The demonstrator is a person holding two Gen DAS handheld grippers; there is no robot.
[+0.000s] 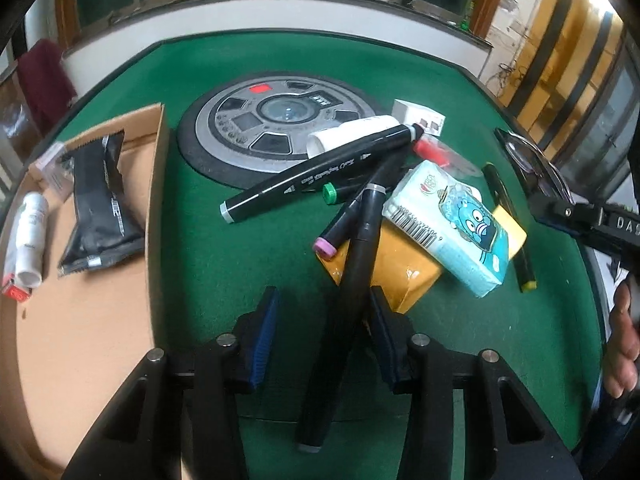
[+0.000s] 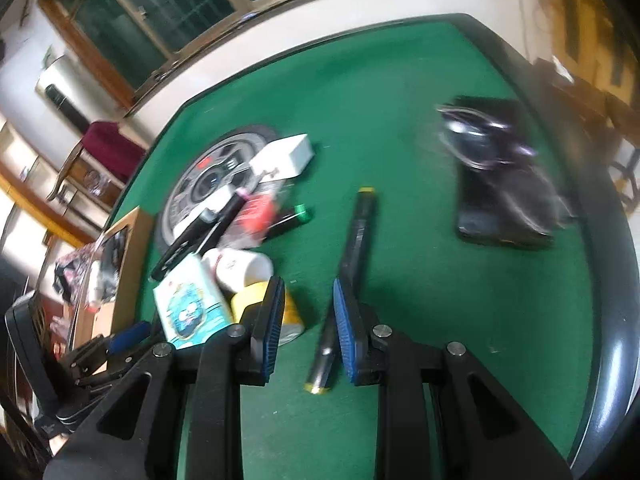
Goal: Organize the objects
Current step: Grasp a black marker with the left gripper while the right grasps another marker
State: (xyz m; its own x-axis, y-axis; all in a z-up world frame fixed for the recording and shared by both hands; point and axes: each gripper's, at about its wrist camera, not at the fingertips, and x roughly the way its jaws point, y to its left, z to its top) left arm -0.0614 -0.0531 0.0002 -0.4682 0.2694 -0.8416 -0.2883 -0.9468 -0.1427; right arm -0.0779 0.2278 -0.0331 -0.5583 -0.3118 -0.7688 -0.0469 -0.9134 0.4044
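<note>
In the left wrist view my left gripper (image 1: 322, 316) is open over the green table (image 1: 224, 264). A black marker (image 1: 352, 292) lies between its pads, close to the right one, leaning on a yellow packet (image 1: 404, 272). A blue tissue pack (image 1: 452, 224), a long black marker (image 1: 320, 170) and a purple-capped marker (image 1: 340, 228) lie in the pile beyond. In the right wrist view my right gripper (image 2: 306, 320) is open. A yellow-capped black marker (image 2: 352, 264) lies on the table between its pads, against the right pad.
A cardboard box (image 1: 80, 320) at the left holds a black pouch (image 1: 98, 204) and white tubes (image 1: 30, 236). A round grey disc device (image 1: 272, 120) sits mid-table. A small white box (image 2: 290, 158), a white cup (image 2: 244, 268) and a black case with glasses (image 2: 500, 172) lie nearby.
</note>
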